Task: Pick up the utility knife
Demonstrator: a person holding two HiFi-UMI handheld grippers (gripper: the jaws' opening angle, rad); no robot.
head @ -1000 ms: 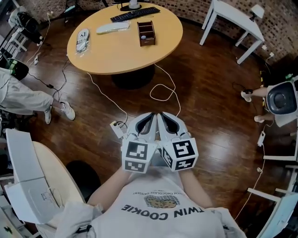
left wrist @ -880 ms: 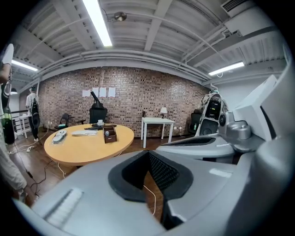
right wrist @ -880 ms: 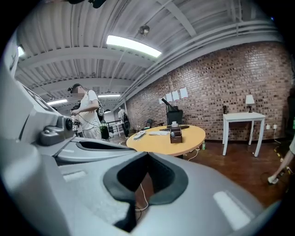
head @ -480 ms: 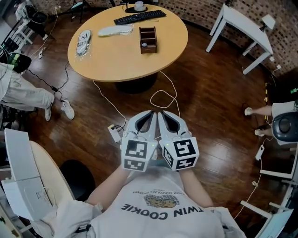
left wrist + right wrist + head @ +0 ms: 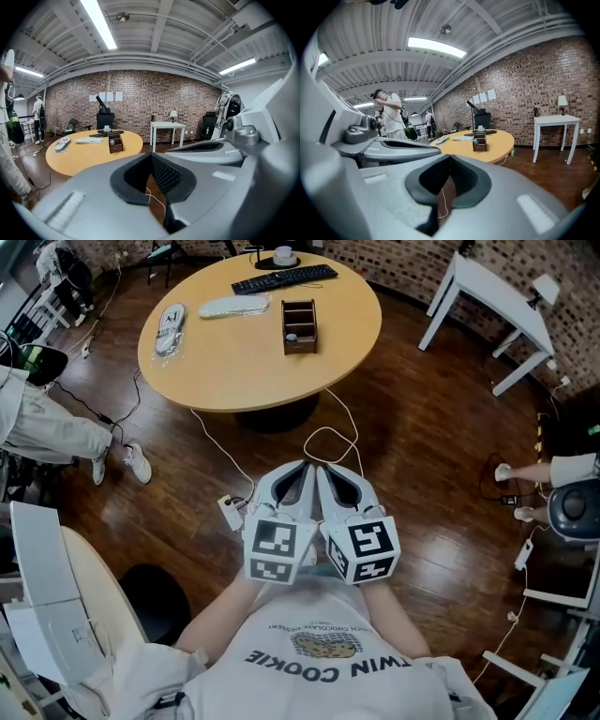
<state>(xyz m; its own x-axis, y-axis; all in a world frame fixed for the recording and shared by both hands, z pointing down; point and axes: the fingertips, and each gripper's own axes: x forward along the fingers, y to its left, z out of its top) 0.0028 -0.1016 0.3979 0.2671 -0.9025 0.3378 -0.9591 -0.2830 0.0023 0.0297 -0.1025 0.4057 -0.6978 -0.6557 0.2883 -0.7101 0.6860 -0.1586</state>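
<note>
1. Utility knife cannot be told for certain at this size. The one likely thing is a clear-wrapped item (image 5: 168,321) near the left edge of the round table (image 5: 244,367), well apart from both grippers.
2. Left gripper (image 5: 300,472) has its jaws pressed together with nothing between them, and so does the right gripper (image 5: 327,473). The two are held side by side above the dark wood floor.
3. Writing: the person's shirt (image 5: 328,673) reads "TWIN COOKIE", upside down in the head view. The smaller line by it is too fine to read.
4. Two marker cubes show, the left cube (image 5: 275,552) and the right cube (image 5: 366,552).
5. Also on the round table are one keyboard (image 5: 284,278), one wooden organiser (image 5: 299,325) and one long white object (image 5: 232,306).
6. One white table (image 5: 492,292) stands at the right.
</note>
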